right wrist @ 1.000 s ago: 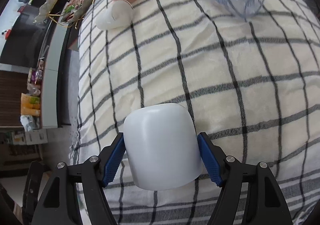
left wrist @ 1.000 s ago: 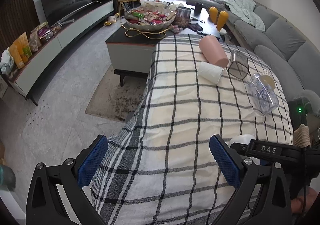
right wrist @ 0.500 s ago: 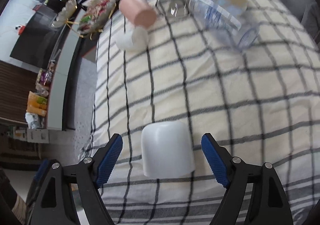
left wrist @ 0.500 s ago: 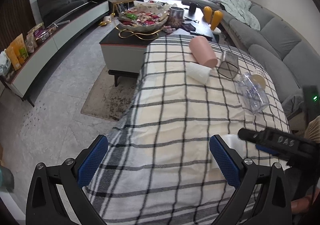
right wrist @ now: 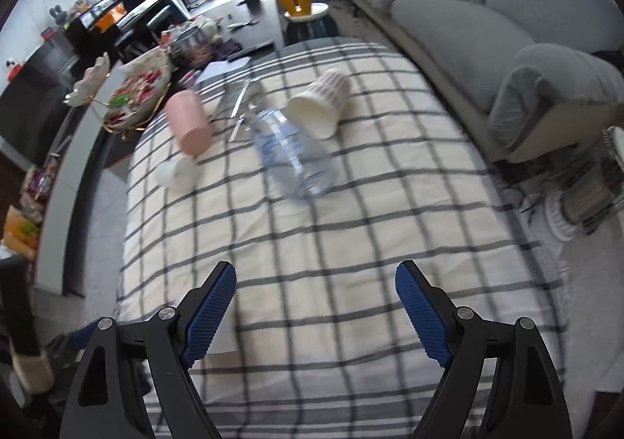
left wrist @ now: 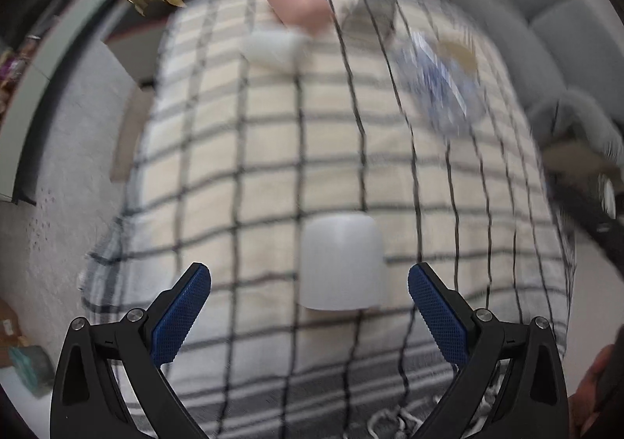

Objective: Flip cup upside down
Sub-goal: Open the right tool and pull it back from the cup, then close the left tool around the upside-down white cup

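Observation:
A white cup (left wrist: 340, 261) stands upside down on the checked cloth (left wrist: 273, 150), rim down, just ahead of my left gripper (left wrist: 310, 292), which is open with the cup between and beyond its blue pads, not touching. My right gripper (right wrist: 316, 292) is open and empty above the cloth (right wrist: 351, 228); the white cup is out of its view. The left wrist view is blurred by motion.
Farther along the cloth lie a pink cup (right wrist: 188, 123), a small white cup (right wrist: 176, 174), a clear plastic cup (right wrist: 293, 152), a ribbed cream cup (right wrist: 319, 103) and a glass piece (right wrist: 238, 103). A grey sofa (right wrist: 468, 22) runs along the right. A snack tray (right wrist: 136, 88) sits on the far coffee table.
My right gripper opened, let go of the white cup and pulled up and back. My left gripper swung right and now faces the upside-down cup.

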Demonstrator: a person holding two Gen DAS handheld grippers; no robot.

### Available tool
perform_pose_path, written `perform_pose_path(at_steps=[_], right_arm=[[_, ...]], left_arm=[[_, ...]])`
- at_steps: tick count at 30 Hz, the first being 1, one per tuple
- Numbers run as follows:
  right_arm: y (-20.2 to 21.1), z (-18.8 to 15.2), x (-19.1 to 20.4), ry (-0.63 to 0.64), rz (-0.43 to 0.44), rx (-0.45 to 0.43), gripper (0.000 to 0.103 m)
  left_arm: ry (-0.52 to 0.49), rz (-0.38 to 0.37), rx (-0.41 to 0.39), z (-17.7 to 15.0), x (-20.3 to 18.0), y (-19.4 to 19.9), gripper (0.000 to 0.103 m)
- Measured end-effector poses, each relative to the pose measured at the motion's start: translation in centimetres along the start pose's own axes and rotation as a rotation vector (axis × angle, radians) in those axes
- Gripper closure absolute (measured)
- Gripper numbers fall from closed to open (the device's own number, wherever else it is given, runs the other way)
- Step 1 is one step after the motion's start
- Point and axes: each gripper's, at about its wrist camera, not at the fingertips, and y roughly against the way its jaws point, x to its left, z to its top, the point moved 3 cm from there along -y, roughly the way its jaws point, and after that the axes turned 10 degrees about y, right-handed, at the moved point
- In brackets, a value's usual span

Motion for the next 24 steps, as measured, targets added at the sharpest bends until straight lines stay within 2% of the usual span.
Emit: perform_pose_path(at_steps=[2, 6, 12, 16, 22, 24], right_arm=[[-0.2, 0.3, -0.6, -0.01, -0.003, 0.026, 0.019], [-2.0, 1.4, -1.5, -0.043, 0.069, 0.115, 0.019], [-4.1, 2.8, -1.6, -0.039, 0.131, 0.149, 0.019], [-5.5, 3.7, -1.7, -0.056, 0.171, 0.162, 0.019], [-7.9, 3.9, -1.7, -0.08, 0.22, 0.205, 0.019], [-9.0, 3.7, -1.6, -0.088, 0.241, 0.231, 0.019]], left_arm=[[-0.031, 0.041, 0.12, 0.4, -1.4, -1.8, 0.0], [-0.046, 0.091, 0.301, 1.3, -3.2, -4.1, 0.0], [-0.125, 0.22, 0.405, 2.3, -4.5, -6.7, 0.0], [-0.146, 0.248, 0.519, 2.1, -4.8, -8.7, 0.0], [-0.148, 0.274, 0.622, 1.4, -4.4, -11.0, 0.001], [-0.151, 0.281, 0.638, 1.2, -4.4, -11.7, 0.006]])
